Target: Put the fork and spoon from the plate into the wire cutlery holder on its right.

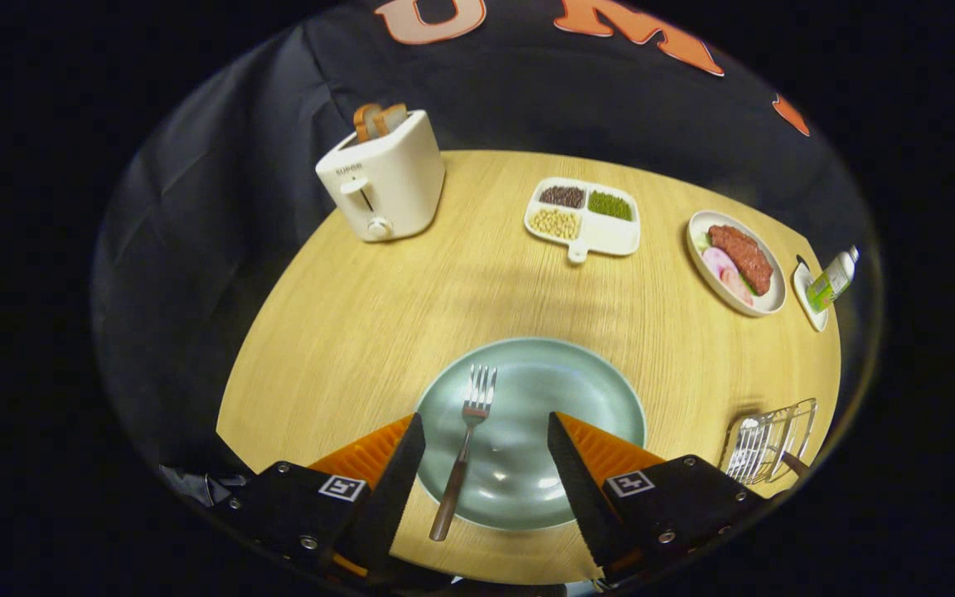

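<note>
A fork (464, 452) with a brown handle lies on the pale green plate (593, 390), tines pointing away, its handle end hanging over the plate's near rim. My gripper (486, 431) hovers open above the plate's near half, and the fork lies between the two fingers, closer to the left one. Neither finger touches it. To the plate's right stands the wire cutlery holder (769, 439), with a brown handle sticking out of it; whether that is the spoon I cannot tell.
The round wooden table (361, 315) carries a white toaster (382, 178) with bread at the far left, a divided tray of beans (584, 217) beyond the plate, a plate of meat and vegetables (736, 261) and a small bottle on a dish (827, 282) at the far right.
</note>
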`<state>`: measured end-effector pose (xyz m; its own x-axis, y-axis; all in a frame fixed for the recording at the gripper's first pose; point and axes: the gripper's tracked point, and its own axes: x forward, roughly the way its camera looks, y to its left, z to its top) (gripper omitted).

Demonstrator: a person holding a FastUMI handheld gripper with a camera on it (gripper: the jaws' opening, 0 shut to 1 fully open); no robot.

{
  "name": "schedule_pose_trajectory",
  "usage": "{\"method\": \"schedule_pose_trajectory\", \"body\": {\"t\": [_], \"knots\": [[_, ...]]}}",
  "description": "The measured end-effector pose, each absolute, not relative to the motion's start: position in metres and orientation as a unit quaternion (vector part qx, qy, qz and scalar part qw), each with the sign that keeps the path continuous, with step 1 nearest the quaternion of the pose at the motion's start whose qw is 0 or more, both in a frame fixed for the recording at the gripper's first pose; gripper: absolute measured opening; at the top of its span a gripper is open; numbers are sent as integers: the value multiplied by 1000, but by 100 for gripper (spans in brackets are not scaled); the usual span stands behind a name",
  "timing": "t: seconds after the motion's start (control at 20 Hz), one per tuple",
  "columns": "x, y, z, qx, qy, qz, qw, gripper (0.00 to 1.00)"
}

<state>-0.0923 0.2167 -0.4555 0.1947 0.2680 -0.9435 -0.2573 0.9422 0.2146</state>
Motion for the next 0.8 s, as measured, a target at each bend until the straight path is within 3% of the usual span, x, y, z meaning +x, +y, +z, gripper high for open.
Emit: {"method": "schedule_pose_trajectory", "body": {"t": [0.3,0.65,0.8], "knots": [[-113,226,-485,-15,680,156,716,72],[-131,233,-506,-33,728,141,670,25],[-136,234,-512,-37,741,127,658,19]]}}
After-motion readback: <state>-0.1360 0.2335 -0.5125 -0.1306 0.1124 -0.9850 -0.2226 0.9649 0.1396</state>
